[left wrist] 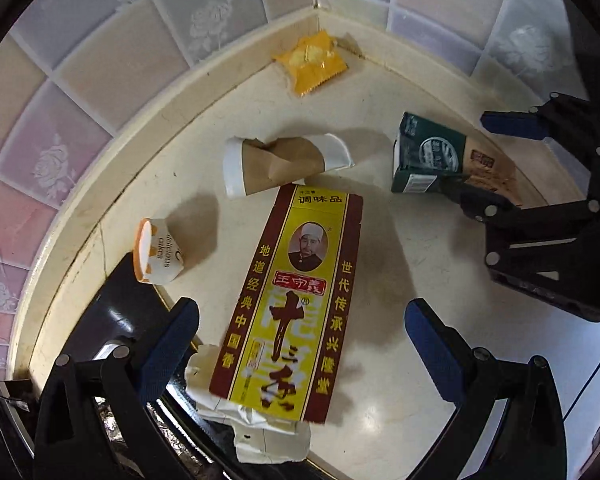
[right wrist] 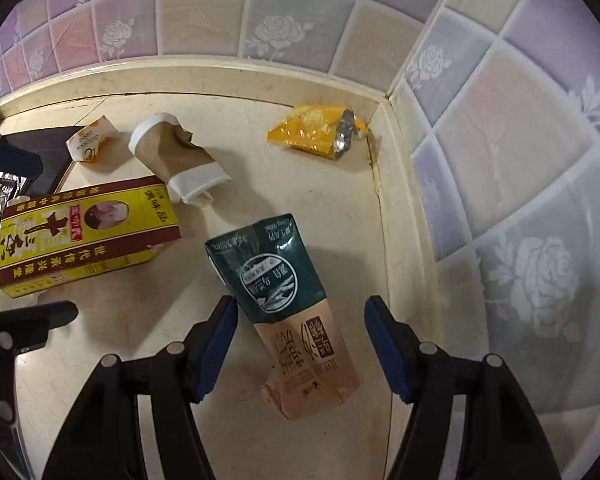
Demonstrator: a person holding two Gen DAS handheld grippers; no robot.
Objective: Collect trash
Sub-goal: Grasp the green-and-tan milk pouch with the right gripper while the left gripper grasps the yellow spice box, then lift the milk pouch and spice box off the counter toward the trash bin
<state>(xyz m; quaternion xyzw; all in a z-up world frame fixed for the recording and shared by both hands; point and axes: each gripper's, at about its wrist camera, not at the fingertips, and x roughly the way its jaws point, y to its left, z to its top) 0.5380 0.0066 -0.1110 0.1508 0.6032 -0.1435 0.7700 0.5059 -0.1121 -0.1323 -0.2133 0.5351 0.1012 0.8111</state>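
Left gripper [left wrist: 302, 320] wide open, straddling yellow spice box [left wrist: 290, 308] at frame centre, not gripping. Right gripper [right wrist: 300, 320] wide open around green-and-tan carton [right wrist: 288, 304], lower centre, on table [right wrist: 332, 208].

My left gripper [left wrist: 300, 340] hangs spread wide over the yellow spice box [left wrist: 296, 304]. A crushed paper cup [left wrist: 284, 162] lies just beyond it.

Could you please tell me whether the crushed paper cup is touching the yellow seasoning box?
Cannot tell. In the left wrist view the crushed paper cup meets the yellow seasoning box edge, possibly only overlapping.
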